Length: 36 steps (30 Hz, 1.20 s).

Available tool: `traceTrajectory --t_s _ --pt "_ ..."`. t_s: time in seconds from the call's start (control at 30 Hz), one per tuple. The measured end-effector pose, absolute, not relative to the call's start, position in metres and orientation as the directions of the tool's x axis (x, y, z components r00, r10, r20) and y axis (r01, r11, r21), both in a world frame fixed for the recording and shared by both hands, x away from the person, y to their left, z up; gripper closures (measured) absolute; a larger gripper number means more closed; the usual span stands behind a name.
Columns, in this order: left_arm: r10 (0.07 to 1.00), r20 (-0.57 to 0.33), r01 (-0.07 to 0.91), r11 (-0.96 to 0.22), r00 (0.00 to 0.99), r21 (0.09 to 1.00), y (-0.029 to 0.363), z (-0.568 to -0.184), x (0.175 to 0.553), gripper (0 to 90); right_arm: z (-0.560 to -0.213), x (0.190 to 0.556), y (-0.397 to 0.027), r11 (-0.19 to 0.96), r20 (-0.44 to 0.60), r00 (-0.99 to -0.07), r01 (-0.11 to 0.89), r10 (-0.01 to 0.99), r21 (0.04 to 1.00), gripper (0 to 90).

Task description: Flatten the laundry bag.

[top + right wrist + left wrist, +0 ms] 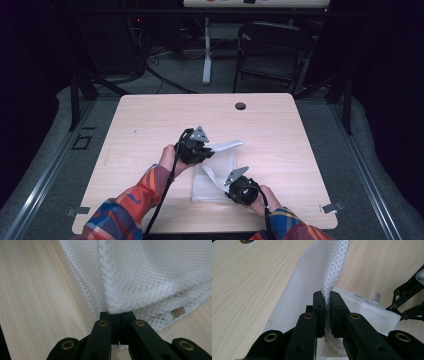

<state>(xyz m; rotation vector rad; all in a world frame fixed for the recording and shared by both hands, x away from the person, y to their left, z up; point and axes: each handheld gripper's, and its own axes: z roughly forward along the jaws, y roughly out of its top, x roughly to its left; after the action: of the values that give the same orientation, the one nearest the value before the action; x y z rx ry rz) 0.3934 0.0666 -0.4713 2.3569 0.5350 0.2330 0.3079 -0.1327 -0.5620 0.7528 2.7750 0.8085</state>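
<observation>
White mesh fabric bag [216,172] lies on light wooden tabletop [150,125], mid-fold. Left gripper [326,305] fingers clamped on a raised fold; right gripper [116,313] fingers pinched shut on near edge by the zipper. Next, probably: carry the left fold across, lay flat, release.

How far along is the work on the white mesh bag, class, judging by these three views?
Done: both grippers have a grip, the left gripper and right gripper each clamped on the white mesh bag. In hand: one part is lifted off the table. Left: the bag lies rumpled, neither flat nor neatly folded.
</observation>
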Motion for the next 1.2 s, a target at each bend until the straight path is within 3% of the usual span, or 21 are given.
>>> traceTrajectory --t_s 1.2 --pt "0.534 0.067 0.365 -0.658 0.843 0.659 0.061 -0.434 0.477 83.8 -0.561 0.309 -0.134 0.735 -0.013 -0.864 0.420 0.503 0.533 89.9"
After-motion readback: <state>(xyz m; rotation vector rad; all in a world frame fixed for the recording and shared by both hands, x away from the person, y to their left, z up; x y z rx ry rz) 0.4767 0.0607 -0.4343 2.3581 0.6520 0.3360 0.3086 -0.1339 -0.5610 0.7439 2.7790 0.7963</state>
